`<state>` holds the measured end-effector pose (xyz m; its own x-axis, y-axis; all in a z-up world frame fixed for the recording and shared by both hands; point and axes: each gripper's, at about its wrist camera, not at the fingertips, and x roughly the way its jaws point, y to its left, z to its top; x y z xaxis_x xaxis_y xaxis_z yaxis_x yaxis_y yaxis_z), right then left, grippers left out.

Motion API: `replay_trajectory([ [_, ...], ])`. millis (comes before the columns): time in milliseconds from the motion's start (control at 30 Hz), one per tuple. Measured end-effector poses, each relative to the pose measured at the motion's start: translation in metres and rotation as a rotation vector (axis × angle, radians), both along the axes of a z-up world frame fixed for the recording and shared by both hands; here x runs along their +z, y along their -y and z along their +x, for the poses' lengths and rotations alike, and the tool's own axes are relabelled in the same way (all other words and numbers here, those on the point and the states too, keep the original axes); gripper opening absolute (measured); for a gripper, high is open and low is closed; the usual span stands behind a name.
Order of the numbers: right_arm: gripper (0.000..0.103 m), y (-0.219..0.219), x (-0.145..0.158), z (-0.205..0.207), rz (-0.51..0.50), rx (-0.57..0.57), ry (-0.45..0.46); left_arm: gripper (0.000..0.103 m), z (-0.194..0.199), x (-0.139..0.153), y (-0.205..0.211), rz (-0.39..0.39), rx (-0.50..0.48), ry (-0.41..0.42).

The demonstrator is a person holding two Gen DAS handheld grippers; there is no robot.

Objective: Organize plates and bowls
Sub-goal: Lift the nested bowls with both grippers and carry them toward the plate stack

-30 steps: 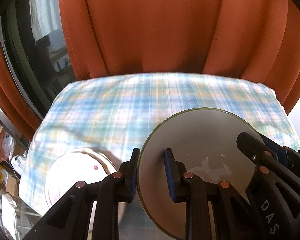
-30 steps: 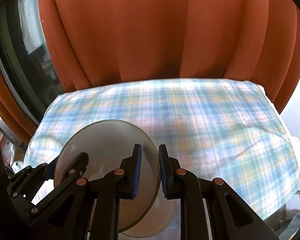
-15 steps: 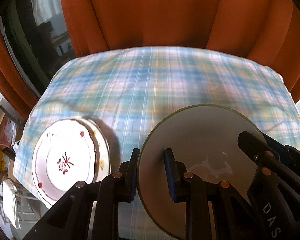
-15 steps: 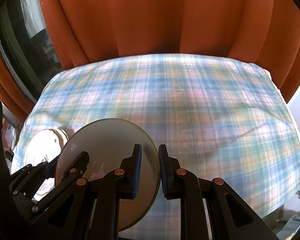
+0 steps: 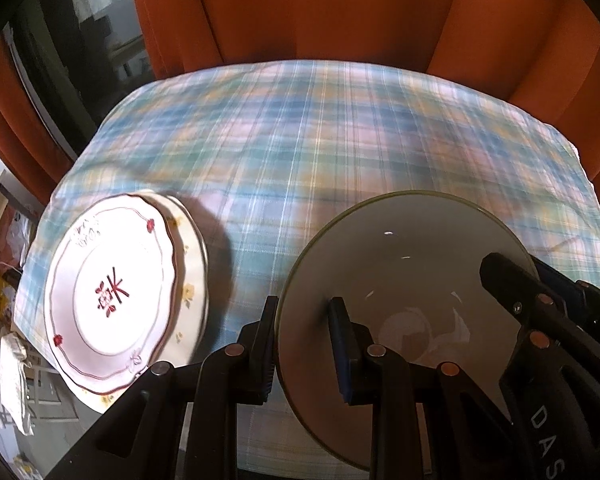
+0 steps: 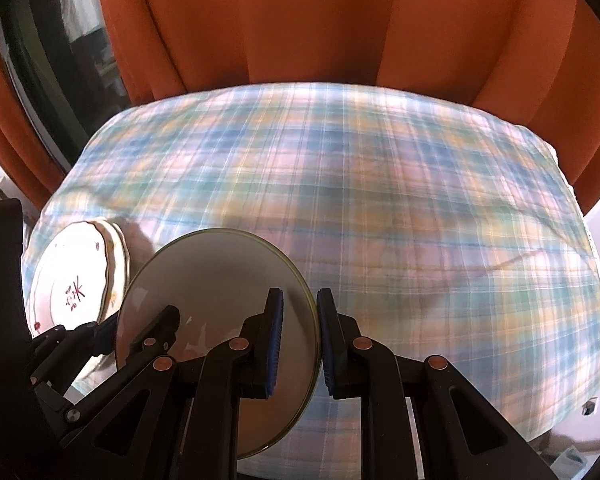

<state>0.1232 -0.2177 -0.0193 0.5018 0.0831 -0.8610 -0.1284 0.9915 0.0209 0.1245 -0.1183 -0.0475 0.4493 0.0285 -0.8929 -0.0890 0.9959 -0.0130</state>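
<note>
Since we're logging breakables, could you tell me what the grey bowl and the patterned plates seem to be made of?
Grey bowl: probably glazed ceramic, going by the smooth glossy inside with bright highlights and its thin greenish rim.
Patterned plates: likely glazed porcelain or china, white and shiny, with scalloped edges and red painted motifs.
Melamine cannot be ruled out for either.

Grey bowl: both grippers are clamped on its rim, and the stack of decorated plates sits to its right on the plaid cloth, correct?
Not quite. The decorated plates lie to the left of the grey bowl, as the left wrist view shows. Left gripper and right gripper do both clamp its rim.
</note>
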Motion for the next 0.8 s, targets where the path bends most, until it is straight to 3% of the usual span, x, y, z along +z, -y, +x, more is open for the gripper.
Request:
replay_trajectory([
  [300,0.021,0.005,-0.014,0.004,0.026,-0.009,-0.035,0.027,0.0,-0.005,0.006,0.064,-0.006,0.02],
  [400,0.021,0.009,-0.021,0.004,0.065,-0.026,-0.068,0.027,0.001,-0.007,0.005,0.059,-0.013,0.011],
  [467,0.022,0.006,-0.021,0.005,0.061,-0.027,-0.068,0.034,0.002,-0.009,0.002,0.033,-0.018,-0.008],
  [600,0.034,0.002,-0.022,0.004,0.059,-0.031,-0.077,0.043,0.003,-0.011,-0.005,-0.001,-0.035,-0.024],
  [667,0.042,0.001,-0.022,0.004,0.07,-0.04,-0.081,0.057,0.005,-0.011,-0.009,-0.018,-0.05,-0.024],
  [800,0.059,0.0,-0.022,0.007,0.069,-0.091,-0.09,0.061,0.013,-0.012,-0.016,-0.062,-0.091,-0.037],
])
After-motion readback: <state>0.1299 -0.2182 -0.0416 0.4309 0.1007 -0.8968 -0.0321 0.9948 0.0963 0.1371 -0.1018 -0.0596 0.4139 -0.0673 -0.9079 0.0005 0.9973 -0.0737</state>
